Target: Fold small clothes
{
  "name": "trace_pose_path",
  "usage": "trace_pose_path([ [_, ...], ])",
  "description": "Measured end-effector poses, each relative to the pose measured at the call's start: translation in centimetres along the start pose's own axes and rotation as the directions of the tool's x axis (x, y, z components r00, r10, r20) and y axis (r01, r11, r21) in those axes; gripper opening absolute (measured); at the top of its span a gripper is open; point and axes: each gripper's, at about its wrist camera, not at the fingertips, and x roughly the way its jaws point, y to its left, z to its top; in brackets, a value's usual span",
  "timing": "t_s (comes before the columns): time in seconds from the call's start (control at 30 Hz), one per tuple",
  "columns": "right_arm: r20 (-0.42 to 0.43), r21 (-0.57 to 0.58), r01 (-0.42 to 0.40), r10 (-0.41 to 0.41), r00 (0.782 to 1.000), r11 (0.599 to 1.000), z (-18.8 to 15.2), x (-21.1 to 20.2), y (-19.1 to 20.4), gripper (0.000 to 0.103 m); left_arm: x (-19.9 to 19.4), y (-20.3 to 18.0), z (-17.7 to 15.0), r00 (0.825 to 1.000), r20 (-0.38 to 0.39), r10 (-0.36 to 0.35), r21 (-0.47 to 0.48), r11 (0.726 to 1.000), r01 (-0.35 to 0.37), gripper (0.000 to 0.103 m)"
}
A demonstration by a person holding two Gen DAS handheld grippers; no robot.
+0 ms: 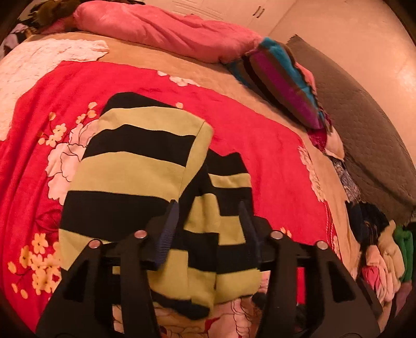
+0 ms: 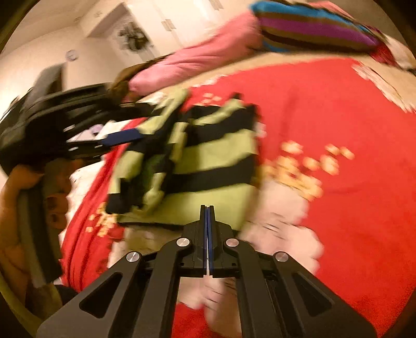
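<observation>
A small garment with wide black and lime-green stripes [image 1: 135,166] lies partly folded on the red flowered bedspread [image 1: 260,145]. My left gripper [image 1: 208,205] is open just above the garment's near part, one finger on each side of a fold. In the blurred right wrist view the same garment [image 2: 208,161] lies ahead. My right gripper [image 2: 207,208] is shut and empty at the garment's near edge. The left gripper [image 2: 122,136] shows there too, at the garment's far left, held by a hand [image 2: 15,197].
A pink pillow [image 1: 166,28] and a striped cushion [image 1: 286,78] lie at the head of the bed. A heap of clothes [image 1: 384,249] sits at the bed's right edge beside a grey quilted cover [image 1: 364,124]. White cupboards [image 2: 166,23] stand behind.
</observation>
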Motion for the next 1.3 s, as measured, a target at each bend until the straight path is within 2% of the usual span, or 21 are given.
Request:
trace_pose_path([
  [0.1,-0.009,0.058,0.033,-0.033,0.999,0.998,-0.3,-0.3,-2.2,0.004,-1.9,0.2,-0.5,0.998,0.056,0.014,0.028,0.999,-0.015,0.046],
  [0.17,-0.007,0.080,0.044,-0.044,0.999,0.996,0.0,-0.2,-2.9,0.007,-3.3,0.7,-0.8,0.993,0.099,0.072,0.041,0.996,-0.076,0.049],
  [0.2,-0.004,0.083,0.045,-0.045,0.999,0.996,0.1,-0.3,-3.0,0.014,-4.1,1.2,-0.9,0.988,0.119,0.102,0.041,0.993,-0.107,0.051],
  [0.23,-0.002,0.084,0.046,-0.046,0.999,0.995,0.3,-0.2,-2.9,0.019,-4.9,1.9,-1.2,0.979,0.141,0.144,0.039,0.988,-0.151,0.054],
  [0.27,0.001,0.084,0.046,-0.046,0.999,0.995,0.4,-0.3,-2.8,0.028,-5.4,2.3,-1.3,0.972,0.157,0.177,0.039,0.982,-0.185,0.056],
  [0.37,0.015,0.065,0.032,-0.033,0.999,0.997,1.3,-0.3,-1.7,0.036,-6.7,3.4,-1.8,0.947,0.196,0.255,0.051,0.962,-0.270,0.061],
  [0.53,0.031,0.010,0.003,-0.003,1.000,1.000,2.9,-0.4,0.8,0.053,-7.8,4.2,-2.1,0.925,0.234,0.299,0.078,0.943,-0.324,0.071],
  [0.57,0.034,0.005,0.003,-0.003,0.999,1.000,3.2,-0.4,1.1,0.060,-7.8,4.2,-2.0,0.923,0.238,0.302,0.082,0.941,-0.329,0.072],
  [0.63,0.038,-0.008,-0.005,0.005,0.999,1.000,3.9,-0.2,2.0,0.063,-7.9,4.4,-2.0,0.920,0.243,0.307,0.083,0.939,-0.335,0.076],
  [0.7,0.038,-0.014,-0.013,0.013,0.999,1.000,4.8,0.3,2.8,0.072,-7.7,4.7,-2.0,0.915,0.247,0.320,0.088,0.933,-0.350,0.080],
  [0.9,-0.006,-0.013,-0.046,0.046,0.999,0.999,8.2,3.0,5.0,0.082,-7.3,6.4,-2.1,0.905,0.236,0.353,0.074,0.923,-0.379,0.087],
  [1.17,-0.108,0.063,-0.086,0.092,0.990,0.994,11.3,8.4,5.4,0.083,-6.3,8.6,-2.3,0.903,0.214,0.372,0.041,0.920,-0.389,0.089],
  [1.3,-0.164,0.104,-0.094,0.110,0.980,0.990,12.1,11.1,5.7,0.082,-5.5,9.6,-2.6,0.908,0.194,0.372,0.034,0.922,-0.385,0.089],
])
